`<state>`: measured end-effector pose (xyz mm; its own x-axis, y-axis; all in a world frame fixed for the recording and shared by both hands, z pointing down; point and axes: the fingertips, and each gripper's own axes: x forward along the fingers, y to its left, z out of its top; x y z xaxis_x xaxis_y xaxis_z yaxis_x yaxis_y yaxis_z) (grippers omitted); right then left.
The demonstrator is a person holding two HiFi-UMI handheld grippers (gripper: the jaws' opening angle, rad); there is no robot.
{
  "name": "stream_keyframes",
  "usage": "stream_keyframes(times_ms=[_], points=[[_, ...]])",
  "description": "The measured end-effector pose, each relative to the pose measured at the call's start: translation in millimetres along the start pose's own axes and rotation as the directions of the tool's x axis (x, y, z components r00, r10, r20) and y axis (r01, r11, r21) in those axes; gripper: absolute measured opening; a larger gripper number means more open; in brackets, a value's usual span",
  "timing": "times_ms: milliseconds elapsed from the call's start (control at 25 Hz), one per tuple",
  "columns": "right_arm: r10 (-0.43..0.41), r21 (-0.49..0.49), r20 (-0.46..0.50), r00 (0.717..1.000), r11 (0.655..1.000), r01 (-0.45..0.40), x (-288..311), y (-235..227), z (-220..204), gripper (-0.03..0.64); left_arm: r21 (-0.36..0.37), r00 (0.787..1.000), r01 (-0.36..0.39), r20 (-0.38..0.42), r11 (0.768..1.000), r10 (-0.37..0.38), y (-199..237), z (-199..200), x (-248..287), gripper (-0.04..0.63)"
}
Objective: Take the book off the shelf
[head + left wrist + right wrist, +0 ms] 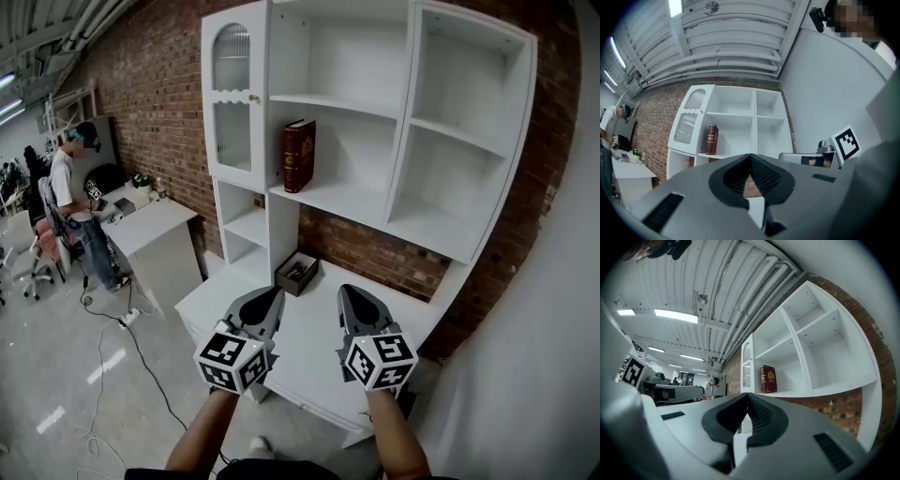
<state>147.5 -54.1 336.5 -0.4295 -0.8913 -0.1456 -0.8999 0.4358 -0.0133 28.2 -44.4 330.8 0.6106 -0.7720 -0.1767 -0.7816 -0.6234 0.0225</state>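
A dark red book [298, 155] with gold print stands upright on the middle shelf of the white shelf unit [337, 199], leaning against the left divider. The book [711, 139] also shows in the left gripper view and the book [768, 379] in the right gripper view, far beyond the jaws. My left gripper [273, 292] and right gripper [347, 291] hover side by side over the white desk top, well below and short of the book. Both are shut with nothing between their jaws.
A small dark box [296, 273] of items sits on the desk surface [309, 347] under the shelves. A glass-fronted cabinet door [232, 98] is left of the book. A person [75, 206] stands at a white table [150, 230] on the far left, with cables on the floor.
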Motion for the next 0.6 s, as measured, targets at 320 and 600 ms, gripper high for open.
stream_keyframes(times_ms=[320, 600], points=[[-0.007, 0.002, -0.003, 1.0, 1.0, 0.007, 20.3, -7.9, -4.8, 0.018, -0.012, 1.0, 0.012, 0.008, 1.0, -0.012, 12.6, -3.4, 15.8, 0.012], [-0.007, 0.009, -0.011, 1.0, 1.0, 0.007, 60.1, -14.7, -11.7, 0.018, -0.029, 1.0, 0.012, 0.004, 0.999, -0.012, 48.0, -10.0, 40.0, 0.012]])
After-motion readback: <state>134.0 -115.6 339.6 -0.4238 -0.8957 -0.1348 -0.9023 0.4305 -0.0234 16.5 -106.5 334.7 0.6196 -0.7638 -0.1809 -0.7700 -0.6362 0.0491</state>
